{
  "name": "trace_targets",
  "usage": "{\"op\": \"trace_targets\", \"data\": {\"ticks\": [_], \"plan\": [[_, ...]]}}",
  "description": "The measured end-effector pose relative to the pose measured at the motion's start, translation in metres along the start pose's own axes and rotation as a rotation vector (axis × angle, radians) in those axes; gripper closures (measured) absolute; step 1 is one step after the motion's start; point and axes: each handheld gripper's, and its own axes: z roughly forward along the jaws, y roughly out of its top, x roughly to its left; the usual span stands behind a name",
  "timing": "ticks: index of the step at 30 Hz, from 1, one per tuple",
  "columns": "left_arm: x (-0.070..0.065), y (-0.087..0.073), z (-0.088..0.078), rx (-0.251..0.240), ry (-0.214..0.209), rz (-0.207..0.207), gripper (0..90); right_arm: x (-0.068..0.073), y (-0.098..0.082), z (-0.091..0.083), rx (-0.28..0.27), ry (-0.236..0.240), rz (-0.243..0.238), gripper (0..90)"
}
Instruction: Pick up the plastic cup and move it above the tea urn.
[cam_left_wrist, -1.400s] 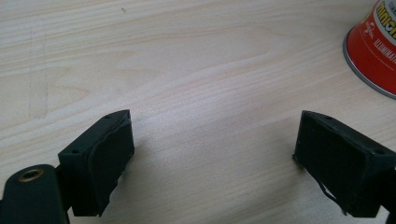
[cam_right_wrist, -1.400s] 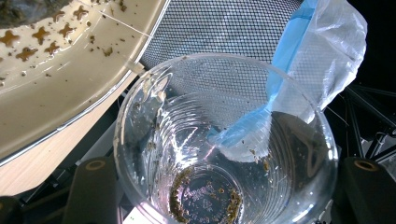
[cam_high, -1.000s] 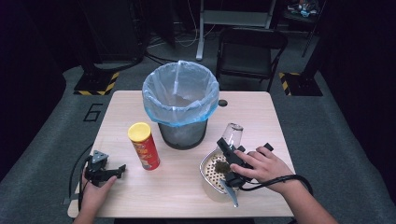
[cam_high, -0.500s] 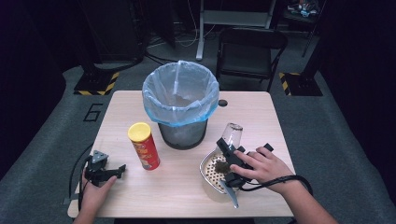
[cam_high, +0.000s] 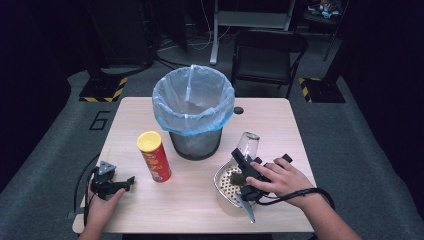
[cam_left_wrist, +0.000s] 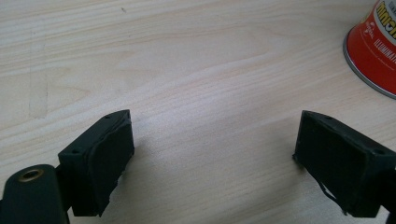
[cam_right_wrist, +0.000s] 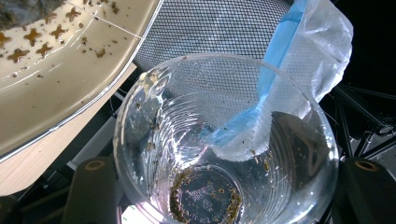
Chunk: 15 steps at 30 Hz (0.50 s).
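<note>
At the near left edge of the wooden table (cam_high: 280, 125), the left gripper (cam_high: 127, 182) lay level in a person's hand, its jaws spread wide over bare wood with nothing between them. At the near right, the right gripper (cam_high: 241, 157) was clamped on a clear plastic cup (cam_high: 248, 143), which was held tilted above the far rim of a perforated metal strainer (cam_high: 223, 182). The strainer sat on the table with dark, leafy dregs in it. Nothing had shifted over the preceding second. Both hands were in the same places and the grip on the cup was unchanged, which suggested a pause rather than progress. Specks of residue clung to the cup's wall and base (cam_right_wrist: 205, 196), so the emptying looked unfinished. The next stop was probably the bin just beyond. Left of centre stood a red snack can (cam_high: 156, 161) with a yellow lid. Its label, seen up close (cam_left_wrist: 373, 51), carried white lettering that appeared to begin "ILLUMINAT" before running out of frame, and the brand name above it was cut off and unreadable. Farther back, the black mesh waste bin (cam_high: 195, 142) stood with a pale blue liner (cam_high: 192, 102) folded over its rim. A large "6" (cam_high: 98, 120) was marked on the grey floor to the far left of the table, and a dark folding chair (cam_high: 267, 55) stood behind.
</note>
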Motion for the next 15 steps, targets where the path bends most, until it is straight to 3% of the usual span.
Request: {"op": "trace_targets", "data": {"ticks": [6,15], "plan": [[0.0000,0.0000,0.0000,0.000,0.000,0.000,11.4,-0.0018,0.0008,-0.0012,-0.003,-0.013,0.008,34.1],[0.0002,0.0002,-0.0004,0.005,-0.001,0.002,11.4,-0.0040,-0.0029,-0.0028,0.017,-0.038,0.140,34.1]]}}
